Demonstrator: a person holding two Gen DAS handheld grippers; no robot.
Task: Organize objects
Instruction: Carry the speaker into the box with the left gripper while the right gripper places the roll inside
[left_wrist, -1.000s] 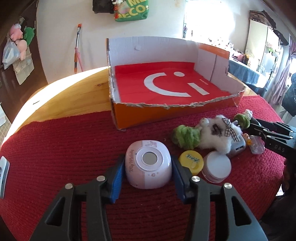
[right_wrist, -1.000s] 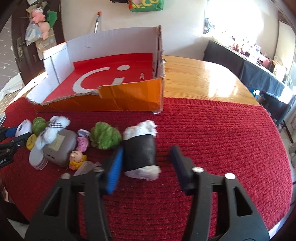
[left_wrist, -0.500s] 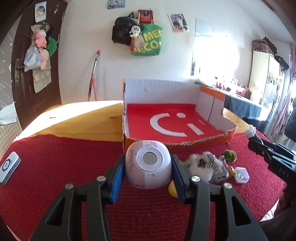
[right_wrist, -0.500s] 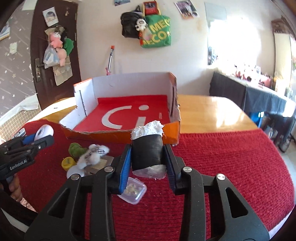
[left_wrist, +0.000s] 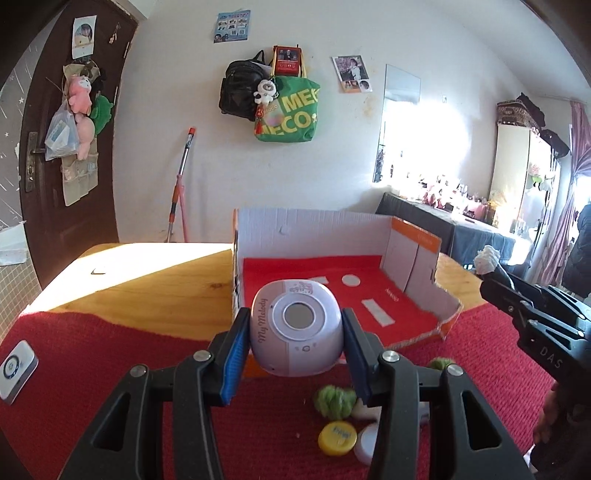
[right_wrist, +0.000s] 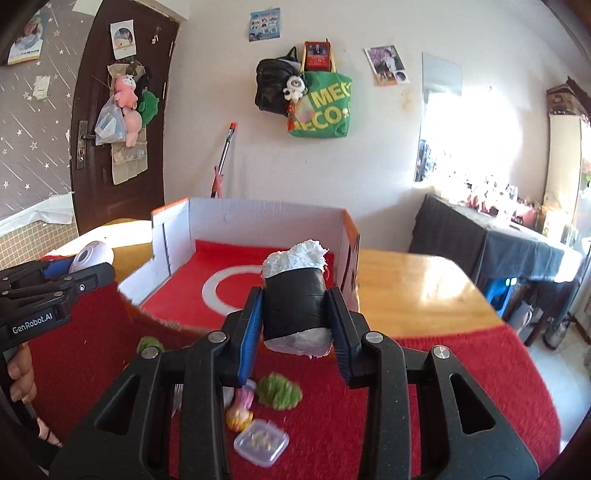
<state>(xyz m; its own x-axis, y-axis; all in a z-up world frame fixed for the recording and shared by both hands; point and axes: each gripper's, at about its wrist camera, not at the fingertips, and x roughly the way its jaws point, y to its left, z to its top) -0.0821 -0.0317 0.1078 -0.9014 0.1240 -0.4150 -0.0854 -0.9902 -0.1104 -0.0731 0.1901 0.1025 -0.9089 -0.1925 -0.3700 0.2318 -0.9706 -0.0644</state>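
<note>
— Between the pads of the left hand-held gripper (left_wrist: 293, 354), what is being carried?

— It is clamping the pink speaker (left_wrist: 296, 328), holding it aloft just before the cardboard box (left_wrist: 314, 229). The right hand-held gripper (right_wrist: 294, 341) is pinching the black-wrapped roll (right_wrist: 295, 302), also hanging short of the box.

— What is looking risky?

— The speaker's rounded shell could be slipping. Both are aiming at one box, so they could be colliding, or catching its torn front wall, above the toys on the red mat (right_wrist: 461, 373).
</note>
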